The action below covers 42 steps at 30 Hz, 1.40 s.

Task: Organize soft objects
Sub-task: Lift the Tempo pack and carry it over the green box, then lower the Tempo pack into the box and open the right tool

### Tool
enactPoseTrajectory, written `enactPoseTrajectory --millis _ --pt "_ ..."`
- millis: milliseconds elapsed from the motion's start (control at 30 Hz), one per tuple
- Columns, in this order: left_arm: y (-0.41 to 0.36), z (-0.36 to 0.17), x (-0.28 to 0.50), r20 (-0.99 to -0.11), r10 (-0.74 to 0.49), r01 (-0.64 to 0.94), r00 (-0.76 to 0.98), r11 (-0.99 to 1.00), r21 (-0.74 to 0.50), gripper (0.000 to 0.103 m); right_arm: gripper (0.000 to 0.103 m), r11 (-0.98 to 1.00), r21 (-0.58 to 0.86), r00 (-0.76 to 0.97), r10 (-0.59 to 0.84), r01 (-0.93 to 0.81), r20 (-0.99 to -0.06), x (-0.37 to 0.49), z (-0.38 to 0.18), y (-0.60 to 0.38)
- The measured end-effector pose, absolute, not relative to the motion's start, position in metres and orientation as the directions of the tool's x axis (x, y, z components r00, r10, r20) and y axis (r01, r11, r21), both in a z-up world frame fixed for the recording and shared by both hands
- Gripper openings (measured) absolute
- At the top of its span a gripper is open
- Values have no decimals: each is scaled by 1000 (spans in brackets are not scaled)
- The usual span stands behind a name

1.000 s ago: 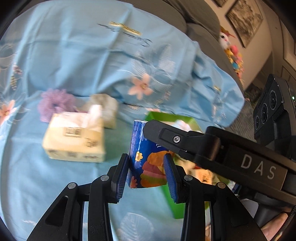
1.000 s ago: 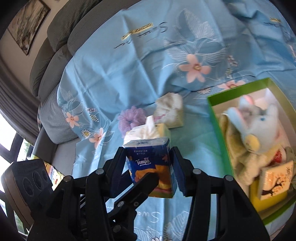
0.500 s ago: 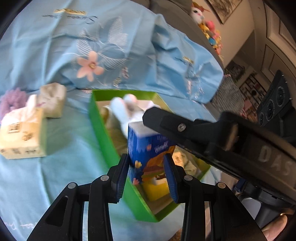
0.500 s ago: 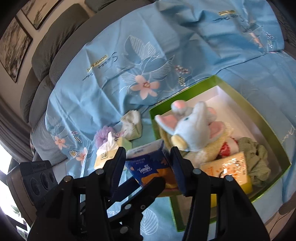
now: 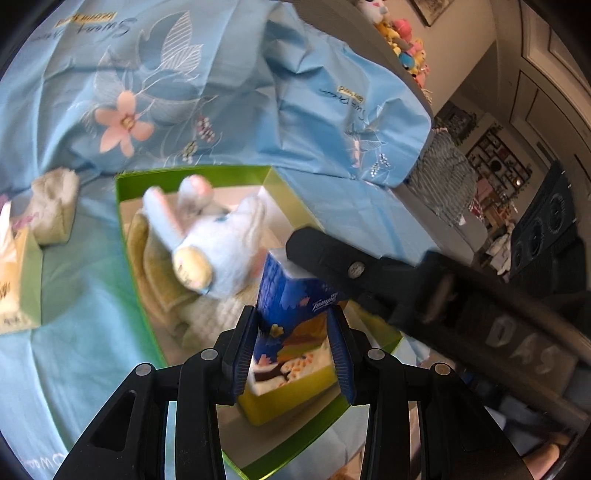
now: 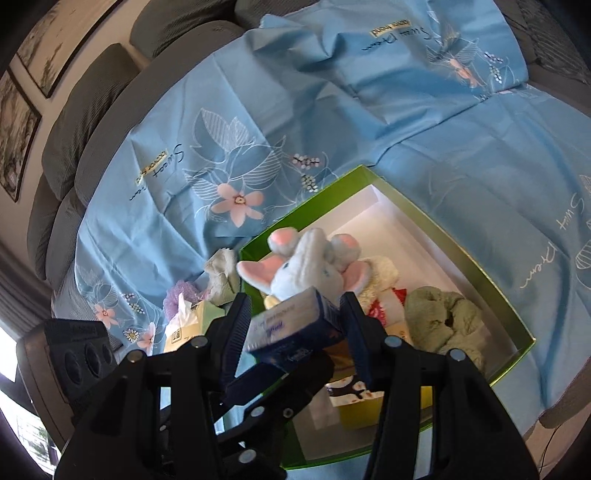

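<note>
Both grippers hold one blue Tempo tissue pack (image 5: 295,310) above the green box (image 5: 125,236). My left gripper (image 5: 293,350) is shut on its lower part. My right gripper (image 6: 299,332) is shut on the same pack (image 6: 291,332), and one of its fingers (image 5: 332,258) presses the pack's top in the left wrist view. The box (image 6: 491,280) holds a pale blue plush bunny (image 6: 310,269), a cream knit cloth (image 5: 218,314), a green cloth (image 6: 447,317) and a yellow tissue packet (image 6: 354,402). The pack tilts over the box's near end.
A light blue floral sheet (image 6: 332,122) covers the sofa. Left of the box lie a yellow tissue pack (image 5: 18,280), a crumpled beige cloth (image 5: 55,206) and a purple scrunchie (image 6: 177,299). Plush toys (image 5: 402,33) sit on the sofa back. Grey cushions (image 6: 85,110) rise behind.
Both grippers carried the blue tissue pack rightward from beside the yellow tissue pack to above the green box. The pack now tilts over the box's contents.
</note>
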<state>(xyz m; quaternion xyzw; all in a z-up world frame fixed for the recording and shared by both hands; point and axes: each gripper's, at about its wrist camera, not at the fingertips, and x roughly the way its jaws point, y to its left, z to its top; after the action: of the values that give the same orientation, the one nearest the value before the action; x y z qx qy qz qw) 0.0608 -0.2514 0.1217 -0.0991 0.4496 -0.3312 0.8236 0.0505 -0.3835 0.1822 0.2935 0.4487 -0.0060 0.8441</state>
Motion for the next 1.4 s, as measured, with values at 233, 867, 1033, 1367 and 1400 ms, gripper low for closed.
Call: enactPoseTrajectory --millis 233,867,1033,1367,1400 --pt "-273 121 63 -666 -661 485 347 734 -475 39 51 792 518 621 237 322 -747 45 183 -413" --pt "-302 99 71 -675 -688 470 267 704 -532 39 52 778 464 574 165 424 -802 51 161 -442" --pt "-297 93 72 -679 -686 449 261 709 -544 39 55 779 466 570 173 420 -803 54 156 -439" --pt "-267 113 66 -651 -693 456 309 709 -538 39 79 809 442 579 160 387 -800 56 165 -423" --pt "-263 117 65 -645 -696 454 317 708 -541 39 79 811 446 586 162 379 -794 56 168 -421"
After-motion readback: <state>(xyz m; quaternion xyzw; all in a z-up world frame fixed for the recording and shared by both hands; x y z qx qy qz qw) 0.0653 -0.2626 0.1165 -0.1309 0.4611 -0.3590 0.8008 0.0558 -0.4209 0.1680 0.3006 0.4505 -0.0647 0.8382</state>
